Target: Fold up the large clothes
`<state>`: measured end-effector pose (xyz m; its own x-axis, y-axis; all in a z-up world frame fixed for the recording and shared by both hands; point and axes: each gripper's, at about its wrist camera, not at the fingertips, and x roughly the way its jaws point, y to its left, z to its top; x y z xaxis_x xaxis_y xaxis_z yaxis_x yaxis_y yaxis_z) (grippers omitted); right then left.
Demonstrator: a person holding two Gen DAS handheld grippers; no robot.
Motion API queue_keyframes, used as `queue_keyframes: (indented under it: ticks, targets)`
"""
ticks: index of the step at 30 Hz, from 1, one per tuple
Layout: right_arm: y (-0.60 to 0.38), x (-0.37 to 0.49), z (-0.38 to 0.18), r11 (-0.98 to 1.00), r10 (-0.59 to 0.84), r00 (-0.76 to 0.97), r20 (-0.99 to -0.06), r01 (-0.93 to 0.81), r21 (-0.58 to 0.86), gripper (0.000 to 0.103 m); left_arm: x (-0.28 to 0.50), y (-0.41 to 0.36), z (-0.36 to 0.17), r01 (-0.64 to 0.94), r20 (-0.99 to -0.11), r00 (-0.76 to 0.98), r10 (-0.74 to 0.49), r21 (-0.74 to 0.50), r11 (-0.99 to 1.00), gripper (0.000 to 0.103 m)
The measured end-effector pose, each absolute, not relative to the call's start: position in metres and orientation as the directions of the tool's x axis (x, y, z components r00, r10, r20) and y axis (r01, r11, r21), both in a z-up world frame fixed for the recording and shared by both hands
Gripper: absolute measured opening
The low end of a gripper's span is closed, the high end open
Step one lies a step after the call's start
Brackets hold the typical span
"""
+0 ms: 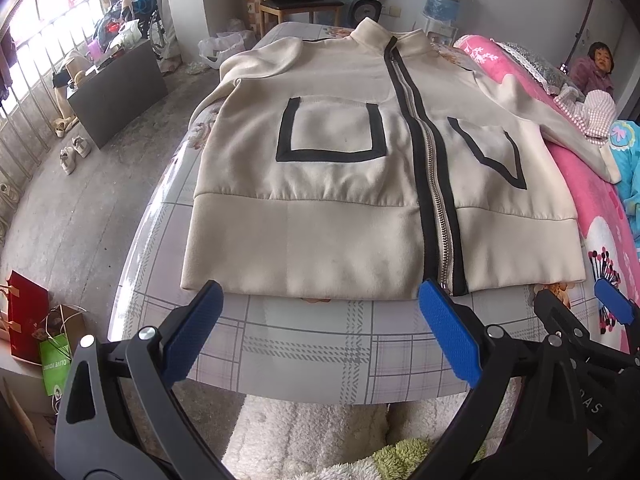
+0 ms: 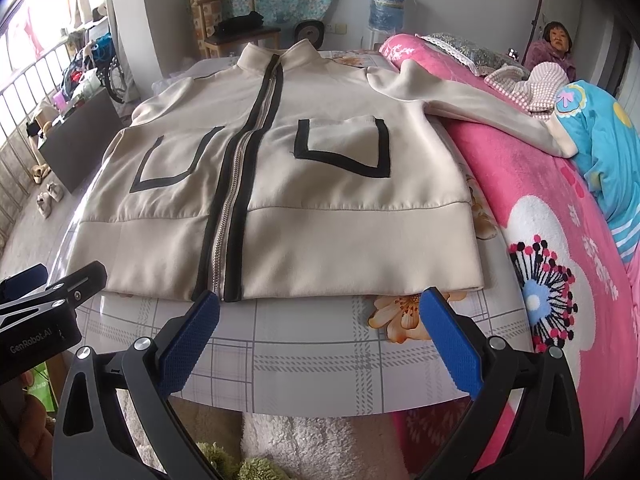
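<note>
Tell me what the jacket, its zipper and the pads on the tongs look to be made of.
Jacket: soft matte knit or fleece-like cloth, cream; it drapes and wrinkles gently. Exact fibre unclear.
Zipper: likely metal; silvery teeth glint between black tape.
Pads on the open tongs: probably rubber or plastic; blue, with a fine dimpled grip texture.

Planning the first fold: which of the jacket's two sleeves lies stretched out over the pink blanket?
The sleeve on the right gripper's side; it reaches across the pink blanket. The other sleeve stays alongside the jacket.
</note>
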<state>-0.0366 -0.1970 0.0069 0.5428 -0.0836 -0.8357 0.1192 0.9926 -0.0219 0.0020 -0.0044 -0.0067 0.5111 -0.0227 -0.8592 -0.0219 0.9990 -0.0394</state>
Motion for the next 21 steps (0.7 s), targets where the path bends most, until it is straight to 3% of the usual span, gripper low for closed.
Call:
queue_keyframes:
  ticks: [21]
  targets:
    - [-0.2035, -0.0427, 0.0125, 0.991, -0.089, 0.553, -0.829, 0.129, -0.021, 0.098, -0.0031, -0.0083, 0.0036, -0.008, -0.849, 0.527, -0.028, -0.038, 0.999, 0.095]
